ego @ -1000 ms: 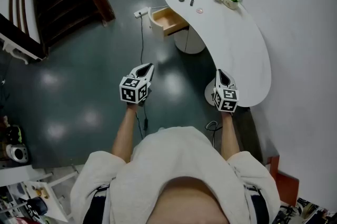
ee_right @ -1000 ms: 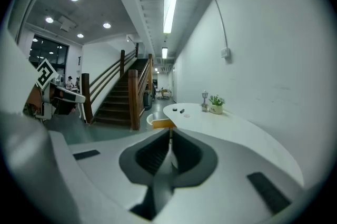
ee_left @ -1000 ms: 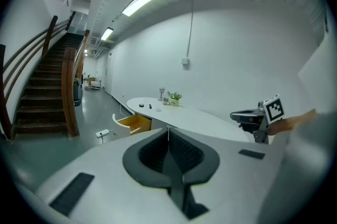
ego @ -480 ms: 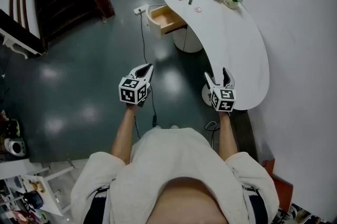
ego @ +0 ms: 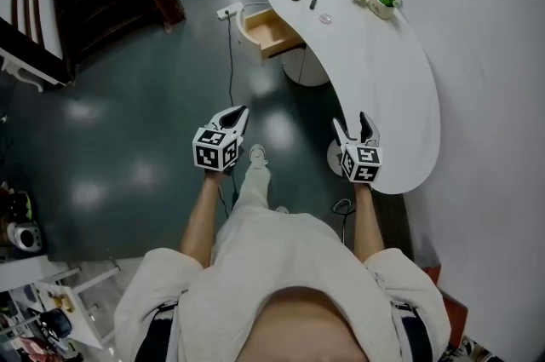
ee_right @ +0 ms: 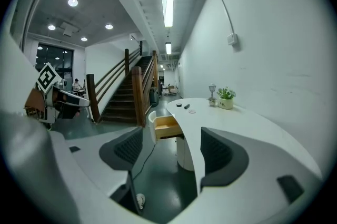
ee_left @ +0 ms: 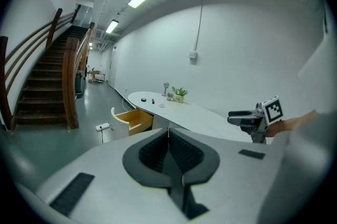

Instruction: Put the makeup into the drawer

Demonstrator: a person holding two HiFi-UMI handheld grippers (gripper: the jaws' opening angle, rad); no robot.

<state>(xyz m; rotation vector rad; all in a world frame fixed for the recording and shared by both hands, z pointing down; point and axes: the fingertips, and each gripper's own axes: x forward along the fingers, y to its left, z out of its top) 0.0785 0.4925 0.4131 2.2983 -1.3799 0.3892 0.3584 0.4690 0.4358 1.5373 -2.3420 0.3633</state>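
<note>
One shoe (ego: 257, 154) newly visible, right gripper (ego: 352, 129) fingers (ego: 366, 127) just spread, left gripper (ego: 240, 112) closed

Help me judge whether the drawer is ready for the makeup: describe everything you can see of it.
The drawer stands pulled out from under the far end of the curved white desk. Its inside looks like pale bare wood, and its front panel is white and curved to match the desk's edge. It sits level, above the dark floor, and looks empty as far as these views show. Nothing touches it except the desk that carries it.
</note>
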